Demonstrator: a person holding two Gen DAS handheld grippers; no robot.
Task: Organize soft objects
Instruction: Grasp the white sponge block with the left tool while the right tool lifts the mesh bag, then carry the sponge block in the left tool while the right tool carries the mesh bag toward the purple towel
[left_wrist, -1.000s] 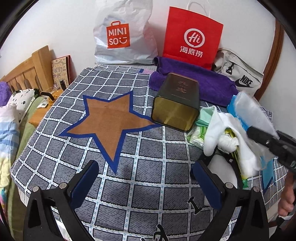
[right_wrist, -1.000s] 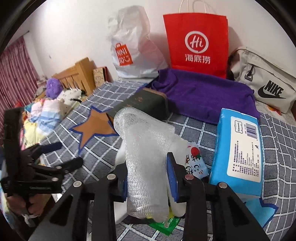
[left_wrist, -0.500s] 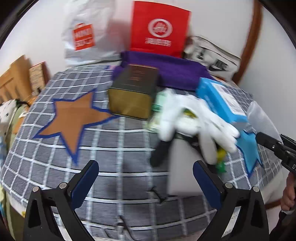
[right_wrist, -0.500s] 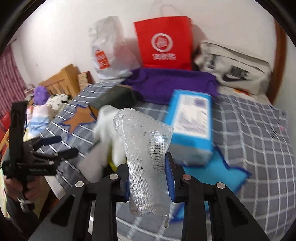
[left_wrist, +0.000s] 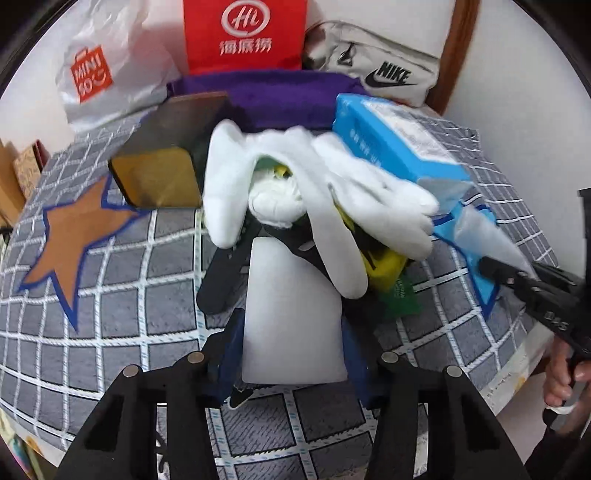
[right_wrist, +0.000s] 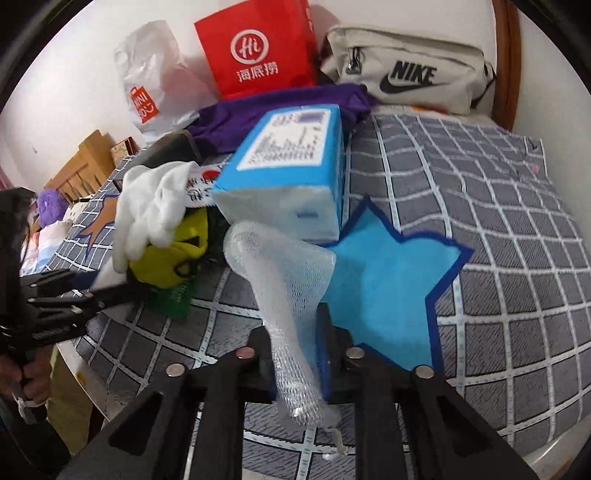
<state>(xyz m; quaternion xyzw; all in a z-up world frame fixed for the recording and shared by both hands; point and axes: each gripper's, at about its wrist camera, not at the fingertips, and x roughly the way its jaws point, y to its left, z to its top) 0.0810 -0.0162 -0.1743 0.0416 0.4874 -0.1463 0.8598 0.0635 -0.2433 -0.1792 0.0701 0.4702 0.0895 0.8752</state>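
Note:
My left gripper (left_wrist: 293, 347) has its jaws closed in around a white foam block (left_wrist: 291, 314) lying on the checked blanket. White gloves (left_wrist: 321, 184) drape over a yellow item (left_wrist: 384, 266) and black straps just beyond it. My right gripper (right_wrist: 295, 343) is shut on a white mesh net sleeve (right_wrist: 288, 280) and holds it over the blue star patch (right_wrist: 391, 280). The right gripper with the mesh also shows at the right in the left wrist view (left_wrist: 517, 273). A blue tissue pack (right_wrist: 288, 170) lies behind the mesh.
A dark tin box (left_wrist: 166, 155) lies left of the gloves, by the brown star patch (left_wrist: 70, 236). A purple towel (left_wrist: 266, 92), a red Hi bag (left_wrist: 245, 33), a Miniso bag (left_wrist: 107, 66) and a Nike pouch (left_wrist: 376, 62) line the wall. The blanket's edge (left_wrist: 517, 369) drops at right.
My left gripper has moved forward and closed from wide open onto the white foam block. My right gripper carried the mesh right, over the blue star.

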